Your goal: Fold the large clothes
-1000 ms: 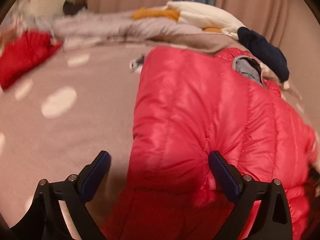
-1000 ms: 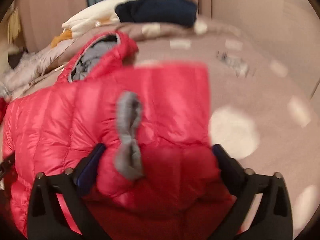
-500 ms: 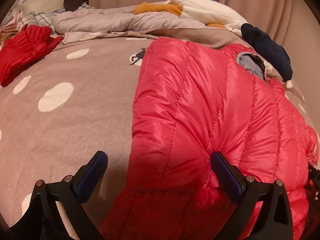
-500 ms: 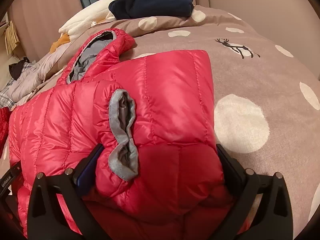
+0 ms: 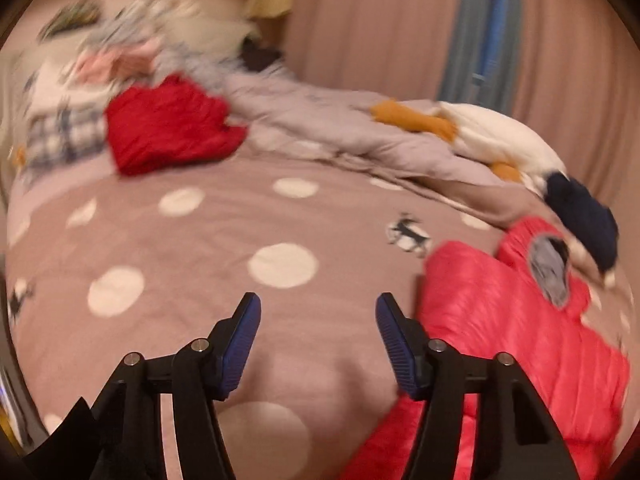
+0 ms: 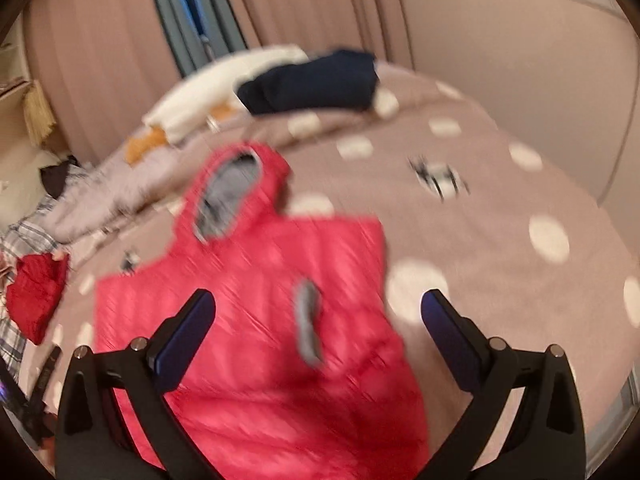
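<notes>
On the far left of the bed point(image 5: 192, 240), a crumpled red garment point(image 5: 168, 128) lies beside a blurred checked cloth, with a pale grey quilt point(image 5: 320, 120) running along the far edge toward the right. The left claw point(image 5: 318, 344) hangs released over bare spotted bedspread, its blue pads apart and nothing between them; the puffy red hooded jacket point(image 5: 512, 320) lies just to its right, not touched by it.

In the right wrist view the same jacket point(image 6: 256, 300) sits in the middle of the bed, back up, hood point(image 6: 232, 196) pointing to the far side and both sleeves already tucked across the body, a grey cuff point(image 6: 306, 328) showing on top. The right claw point(image 6: 320, 328) hovers released above the near part of the jacket, gripping nothing. Beyond the hood, at the far right, a folded navy garment point(image 6: 316, 84) rests on a white one point(image 6: 224, 80) with orange cloth peeking out.

By my reading, the sleeve folds are done and the lengthwise fold is next: each claw would need to take a near hem corner and carry it toward the hood. The slick, puffy fabric will likely spring back, so a firm pinch and a press afterwards seem wise.

No containers are visible; the clothes lie loose on the bed.
</notes>
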